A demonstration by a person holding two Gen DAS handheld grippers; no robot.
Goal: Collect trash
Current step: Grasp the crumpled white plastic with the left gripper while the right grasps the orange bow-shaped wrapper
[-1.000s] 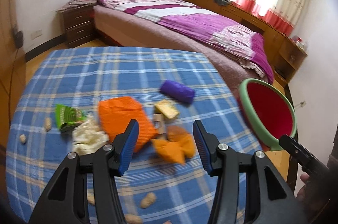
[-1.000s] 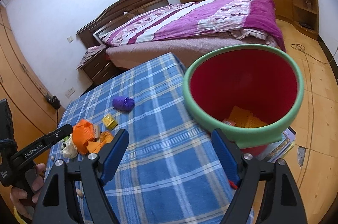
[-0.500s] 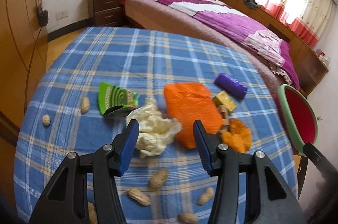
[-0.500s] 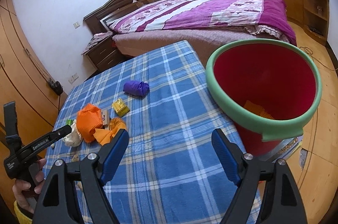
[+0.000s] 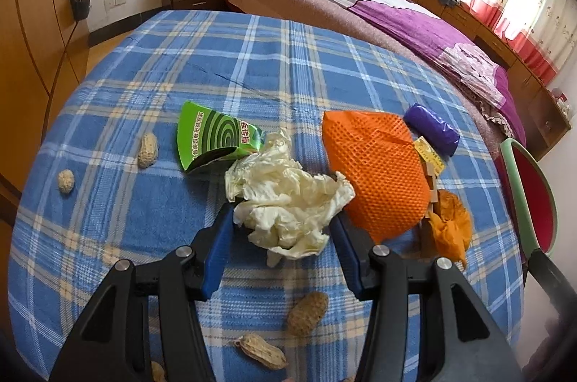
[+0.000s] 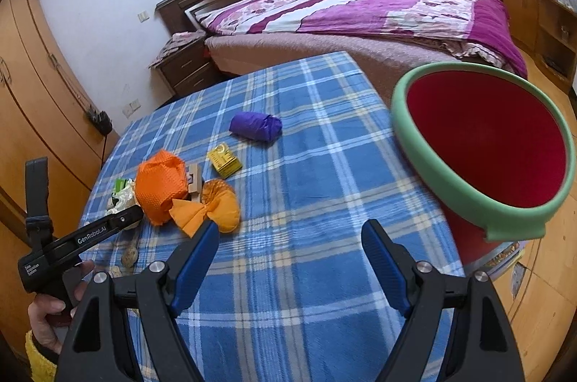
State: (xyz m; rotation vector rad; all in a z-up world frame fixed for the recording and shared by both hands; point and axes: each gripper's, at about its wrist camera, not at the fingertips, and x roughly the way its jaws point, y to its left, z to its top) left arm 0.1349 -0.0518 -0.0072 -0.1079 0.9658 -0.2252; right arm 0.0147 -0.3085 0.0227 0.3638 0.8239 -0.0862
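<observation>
While both tools sit over the blue plaid tablecloth, the listing runs as follows: left gripper, blue pads spread apart, straddling a crumpled white tissue, whether the pads touch it cannot be told; right gripper, pads wide apart and holding nothing, above bare cloth between the litter and the bin. Green torn wrapper printed with a spiral, just beyond the tissue and touching it. Orange mesh bag, beside the tissue on the right. Orange crumpled paper, against the near edge of the mesh bag. Small yellow box and purple wad, farther out toward the bed. Peanuts in shell: two left of the wrapper, two more near the left gripper's frame. Red bin with green rim, at the table's right edge, standing off the table
</observation>
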